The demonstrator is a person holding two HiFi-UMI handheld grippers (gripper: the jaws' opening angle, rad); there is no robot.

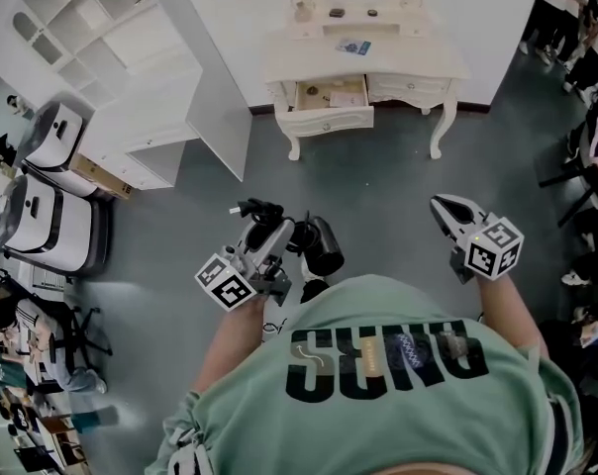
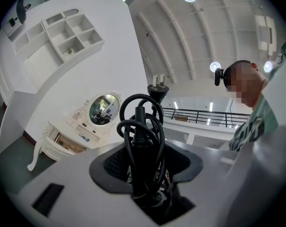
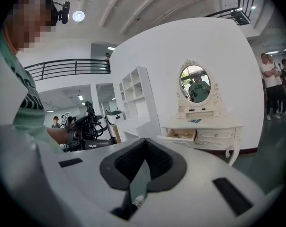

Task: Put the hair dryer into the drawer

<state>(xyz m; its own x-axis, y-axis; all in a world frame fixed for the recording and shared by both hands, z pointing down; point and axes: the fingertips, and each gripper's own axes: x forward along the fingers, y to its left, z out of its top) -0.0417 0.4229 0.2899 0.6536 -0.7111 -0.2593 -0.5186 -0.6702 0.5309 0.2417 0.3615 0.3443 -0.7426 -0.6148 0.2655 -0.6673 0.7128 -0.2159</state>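
Observation:
My left gripper (image 1: pixel 269 231) is shut on a black hair dryer (image 1: pixel 322 246). In the left gripper view the hair dryer's handle, wrapped in its coiled cord (image 2: pixel 142 141), stands up between the jaws, with the plug (image 2: pixel 157 85) on top. My right gripper (image 1: pixel 448 209) hangs to the right with its jaws together and nothing in them (image 3: pixel 142 167). Ahead stands a white dressing table (image 1: pixel 418 64) with its left drawer (image 1: pixel 331 95) pulled open; the drawer also shows in the right gripper view (image 3: pixel 182 135). Both grippers are well short of the table.
A white shelf cabinet (image 1: pixel 131 77) stands left of the table. White machines (image 1: pixel 42 206) and a seated person (image 1: pixel 22 325) are at the far left. People (image 1: pixel 576 28) stand at the right. Small items lie on the tabletop under an oval mirror (image 3: pixel 195 83).

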